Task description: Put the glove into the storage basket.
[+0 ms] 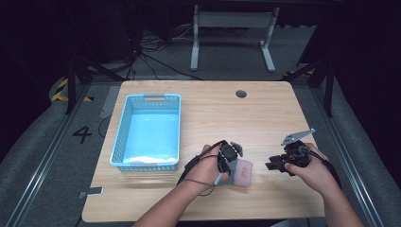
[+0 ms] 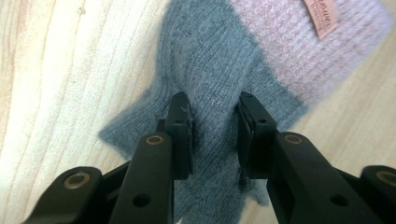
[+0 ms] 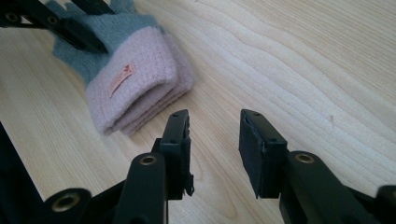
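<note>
A knitted glove [image 1: 244, 171], grey in the fingers [image 2: 210, 60] and pink at the cuff [image 3: 135, 79], lies flat near the table's front edge. My left gripper [image 1: 226, 173] points down onto its grey part. In the left gripper view, the left gripper [image 2: 214, 112] is open, its jaws standing either side of a strip of grey knit. My right gripper [image 1: 273, 165] hovers just right of the glove, aimed at the cuff. It is open [image 3: 214, 123], with only bare wood between its jaws.
A light blue plastic basket [image 1: 124, 127] stands on the left half of the wooden table [image 1: 222, 113], with something pale lying at its near end. A round cable hole [image 1: 241, 93] sits at the back. Table legs and cables lie on the floor beyond.
</note>
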